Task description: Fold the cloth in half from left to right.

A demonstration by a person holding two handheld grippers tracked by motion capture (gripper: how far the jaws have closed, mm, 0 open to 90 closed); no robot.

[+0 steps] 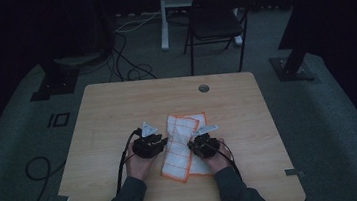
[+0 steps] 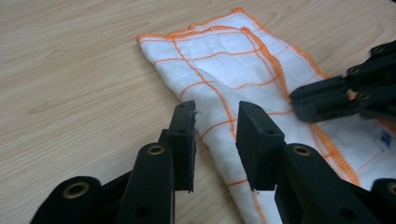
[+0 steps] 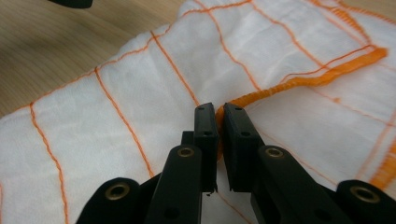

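Note:
A white cloth with orange grid lines and an orange hem (image 1: 183, 145) lies folded on the wooden table (image 1: 117, 112), a little toward the near side. My left gripper (image 2: 217, 112) is open, its jaws on either side of the cloth's (image 2: 219, 60) raised left fold. In the high view the left gripper (image 1: 159, 141) sits at the cloth's left edge. My right gripper (image 3: 219, 109) is shut on the orange hem of the cloth (image 3: 140, 79), pinching an upper layer. From above, the right gripper (image 1: 194, 142) rests over the cloth's right part, and it also appears in the left gripper view (image 2: 336, 95).
A round cable hole (image 1: 204, 88) sits near the table's far edge. Beyond the table stand a dark folding chair (image 1: 218, 18), a white stand leg (image 1: 162, 16) and loose cables (image 1: 130, 70) on the floor. Bare tabletop lies left, right and behind the cloth.

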